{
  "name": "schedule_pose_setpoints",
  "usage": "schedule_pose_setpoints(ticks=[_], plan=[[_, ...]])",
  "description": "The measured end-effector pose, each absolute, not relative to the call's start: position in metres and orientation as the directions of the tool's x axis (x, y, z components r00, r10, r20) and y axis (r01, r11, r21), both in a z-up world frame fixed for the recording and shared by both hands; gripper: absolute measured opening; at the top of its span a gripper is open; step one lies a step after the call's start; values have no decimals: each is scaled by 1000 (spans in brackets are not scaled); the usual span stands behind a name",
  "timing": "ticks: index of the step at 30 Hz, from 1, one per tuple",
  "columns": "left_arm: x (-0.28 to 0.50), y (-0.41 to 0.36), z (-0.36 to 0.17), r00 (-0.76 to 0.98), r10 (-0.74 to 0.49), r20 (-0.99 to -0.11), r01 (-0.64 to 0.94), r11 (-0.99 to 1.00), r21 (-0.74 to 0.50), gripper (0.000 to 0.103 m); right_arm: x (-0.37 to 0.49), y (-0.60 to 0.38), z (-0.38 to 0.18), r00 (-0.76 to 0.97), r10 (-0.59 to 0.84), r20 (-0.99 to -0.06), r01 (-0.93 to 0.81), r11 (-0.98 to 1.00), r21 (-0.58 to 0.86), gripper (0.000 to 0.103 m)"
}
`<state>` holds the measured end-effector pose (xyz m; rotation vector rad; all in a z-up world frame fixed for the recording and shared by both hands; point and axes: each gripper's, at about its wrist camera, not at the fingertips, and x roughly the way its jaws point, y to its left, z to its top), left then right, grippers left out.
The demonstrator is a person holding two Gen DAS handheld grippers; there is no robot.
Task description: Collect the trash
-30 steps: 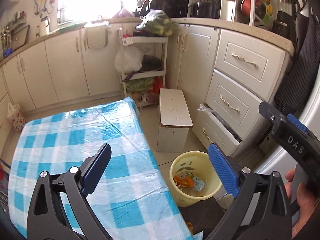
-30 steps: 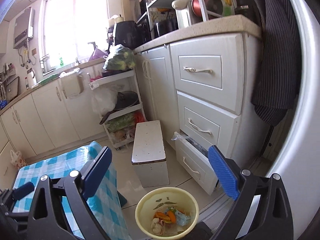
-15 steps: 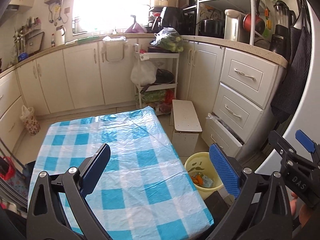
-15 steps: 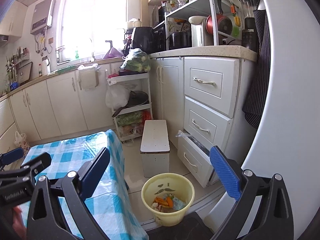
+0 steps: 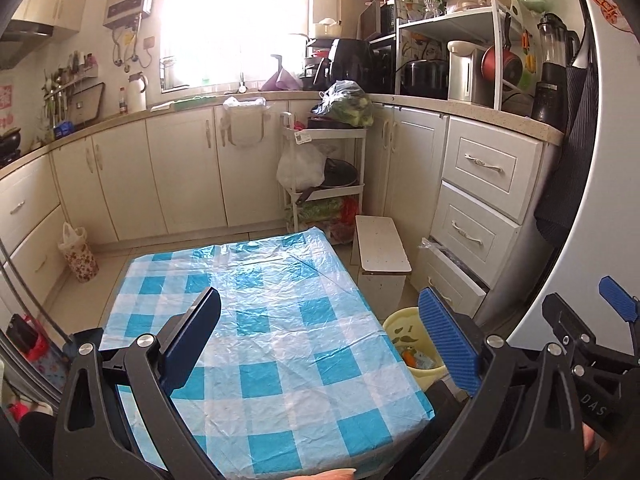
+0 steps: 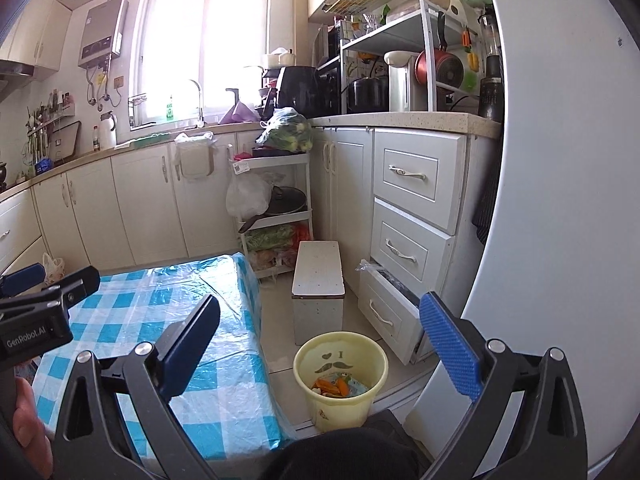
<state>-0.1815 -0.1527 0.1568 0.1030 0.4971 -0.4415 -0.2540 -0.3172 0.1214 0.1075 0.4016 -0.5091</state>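
Checked blue-and-white cloth covers the table (image 5: 280, 320), the landmark for the rest of the scene. Above its near end the left gripper (image 5: 320, 340) is held with jaws spread wide and nothing between the blue pads; its top surface shows bare in both views. Off the table's far left corner a small floral bag (image 5: 78, 256) stands on the floor against the cream cabinets. Beyond the far edge of the table a white tiered rack (image 5: 324, 184) holds bags of greens and a dark pan. Just past the table's far right corner sits a white step stool (image 6: 318, 280). Close beside the table's right edge, on the tiled floor, is the yellow bin (image 6: 340, 376) with a moustache print inside; the trash (image 6: 336, 386), orange scraps and what may be a crumpled wrapper, lies at its bottom. The right gripper (image 6: 320, 340) hangs over that gap between table and bin, jaws likewise wide apart and empty. Right of the bin, the lowest drawer (image 6: 384, 312) of the white cabinet stands partly pulled out, clear plastic at its top edge.
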Motion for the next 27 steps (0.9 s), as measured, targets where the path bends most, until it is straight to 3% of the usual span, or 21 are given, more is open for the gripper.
schedule_pose_setpoints(ticks=[27], plan=[[-215, -154, 161, 794, -391, -465, 457, 889, 31, 96, -266, -301, 121, 800, -465, -380, 491, 870, -31, 96]])
